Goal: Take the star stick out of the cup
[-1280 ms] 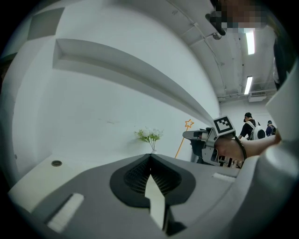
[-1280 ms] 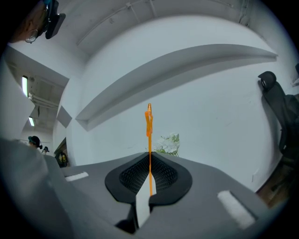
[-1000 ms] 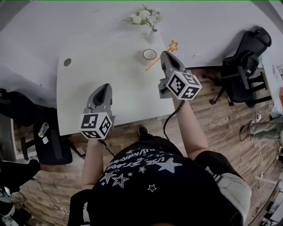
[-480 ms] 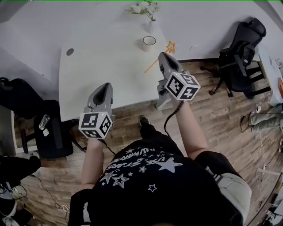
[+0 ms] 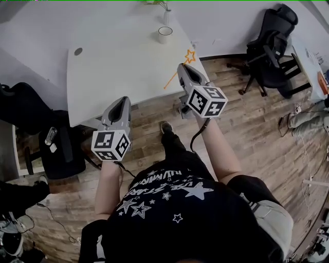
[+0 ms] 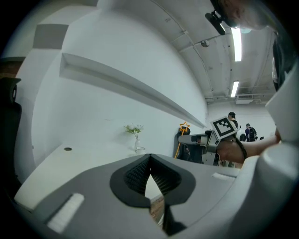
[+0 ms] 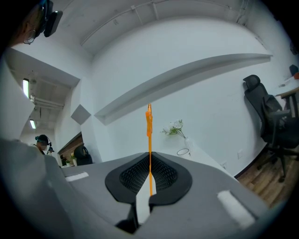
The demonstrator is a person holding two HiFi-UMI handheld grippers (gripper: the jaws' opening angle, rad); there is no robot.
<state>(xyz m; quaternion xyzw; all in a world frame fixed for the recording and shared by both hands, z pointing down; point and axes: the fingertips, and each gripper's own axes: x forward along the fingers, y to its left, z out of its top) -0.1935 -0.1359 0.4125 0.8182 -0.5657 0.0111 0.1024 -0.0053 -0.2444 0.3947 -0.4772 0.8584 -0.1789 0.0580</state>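
Observation:
The star stick [image 5: 178, 71] is a thin orange rod with a yellow star [image 5: 190, 55] at its far end. My right gripper [image 5: 181, 70] is shut on the rod near the table's front right corner, well clear of the white cup [image 5: 164, 34] at the table's back edge. In the right gripper view the rod [image 7: 149, 140] rises straight up from between the pads, and the cup [image 7: 183, 151] shows far behind. My left gripper [image 5: 120, 102] hovers at the table's front edge, shut with nothing in it. It looks across at the star [image 6: 184, 126] and the right gripper [image 6: 196, 139].
A small vase of white flowers [image 5: 165, 14] stands behind the cup on the white table [image 5: 103, 67]. A black office chair [image 5: 270, 43] is on the wooden floor at the right, and a dark chair [image 5: 31, 115] at the left. People [image 6: 231, 117] stand far off.
The person has backed away from the table. My right gripper has carried the star stick away from the cup, toward the front right corner. The left gripper kept its pose.

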